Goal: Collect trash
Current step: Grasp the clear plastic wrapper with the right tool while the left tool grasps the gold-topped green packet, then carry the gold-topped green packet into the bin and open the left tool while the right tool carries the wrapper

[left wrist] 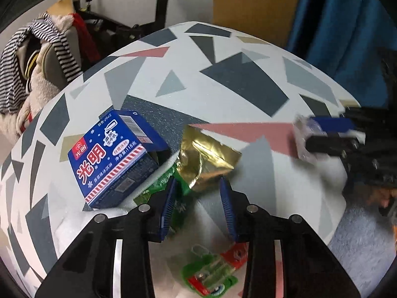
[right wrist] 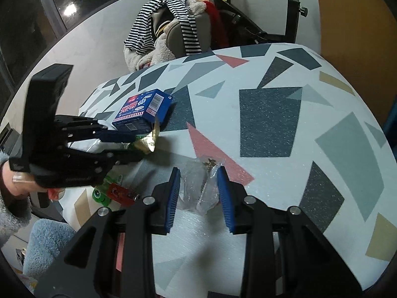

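Note:
On the patterned table lie a blue ice-cream box, a gold foil wrapper and a green wrapper. My left gripper is open, its fingers on either side of the foil and green wrappers. A green and red packet lies below it. In the right wrist view my right gripper is open around a crumpled clear plastic bag. The blue box, the foil and my left gripper show at the left.
A chair piled with striped clothes and a plush toy stands beyond the table's far edge. An exercise machine frame and a wooden panel are behind. A blue curtain hangs at the right.

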A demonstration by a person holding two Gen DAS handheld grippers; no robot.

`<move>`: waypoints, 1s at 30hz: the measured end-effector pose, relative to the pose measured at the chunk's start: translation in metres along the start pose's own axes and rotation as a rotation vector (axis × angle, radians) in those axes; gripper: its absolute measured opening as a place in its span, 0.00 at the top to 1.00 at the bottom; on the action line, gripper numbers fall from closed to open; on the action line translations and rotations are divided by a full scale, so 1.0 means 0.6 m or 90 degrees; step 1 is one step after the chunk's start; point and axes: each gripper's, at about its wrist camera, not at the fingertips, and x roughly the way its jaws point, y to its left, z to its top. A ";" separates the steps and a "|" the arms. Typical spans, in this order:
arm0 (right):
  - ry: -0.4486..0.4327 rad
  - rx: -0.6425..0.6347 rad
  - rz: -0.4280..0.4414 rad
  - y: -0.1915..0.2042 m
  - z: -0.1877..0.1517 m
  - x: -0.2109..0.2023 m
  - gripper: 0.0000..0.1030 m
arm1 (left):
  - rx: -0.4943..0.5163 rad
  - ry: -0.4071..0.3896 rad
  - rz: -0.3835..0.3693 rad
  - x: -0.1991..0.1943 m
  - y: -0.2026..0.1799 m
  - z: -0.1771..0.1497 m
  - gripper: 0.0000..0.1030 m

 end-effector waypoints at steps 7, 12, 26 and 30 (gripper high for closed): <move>-0.001 0.010 0.005 -0.003 -0.006 -0.004 0.67 | 0.016 0.020 0.011 0.014 -0.002 0.009 0.87; -0.003 0.001 0.007 0.009 -0.009 -0.010 0.67 | -0.011 -0.021 -0.030 -0.022 0.006 0.006 0.91; -0.014 -0.046 0.042 0.098 -0.030 -0.053 0.67 | -0.089 -0.167 -0.104 -0.206 -0.006 -0.117 0.92; -0.007 -0.062 0.053 0.131 -0.049 -0.060 0.67 | -0.094 -0.186 -0.102 -0.244 -0.020 -0.182 0.92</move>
